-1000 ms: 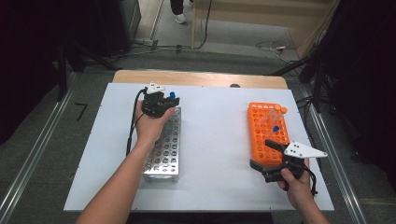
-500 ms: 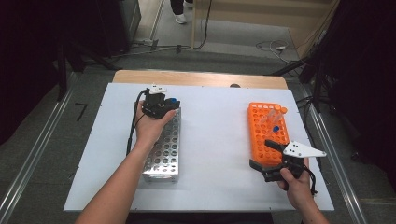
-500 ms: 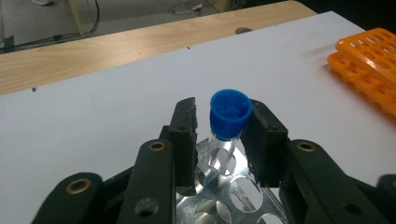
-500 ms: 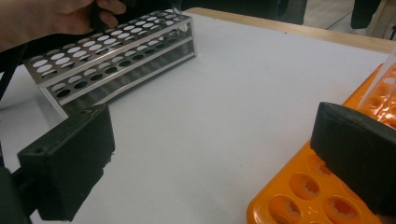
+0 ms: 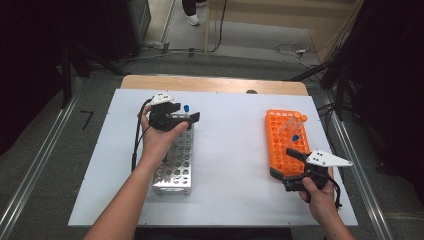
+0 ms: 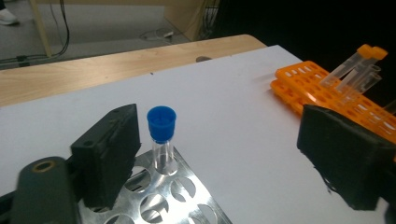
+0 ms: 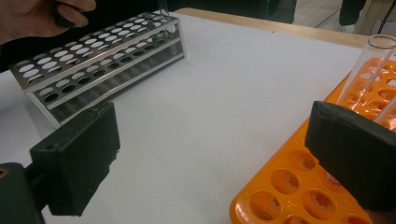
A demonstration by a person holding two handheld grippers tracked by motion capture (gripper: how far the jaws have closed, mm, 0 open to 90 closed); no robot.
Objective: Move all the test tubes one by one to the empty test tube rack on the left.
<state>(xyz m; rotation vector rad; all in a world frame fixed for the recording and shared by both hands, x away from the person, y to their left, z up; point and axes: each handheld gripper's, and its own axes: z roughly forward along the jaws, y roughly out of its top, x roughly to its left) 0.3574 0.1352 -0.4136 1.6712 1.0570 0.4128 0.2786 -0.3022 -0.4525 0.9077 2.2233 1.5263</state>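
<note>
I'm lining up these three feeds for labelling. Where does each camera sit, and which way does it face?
High view: above the person's side, facing forward and down on the white table; both forearms show.
Left gripper view: on the left gripper, past open fingers at a blue-capped tube in the metal rack.
Right gripper view: on the right gripper, across the table; open fingers show.
Shared: orange rack.

High view looks down on the whole table point(image 5: 230, 150); both gripper views sit low, close, sharing the metal rack point(image 5: 175, 165).
</note>
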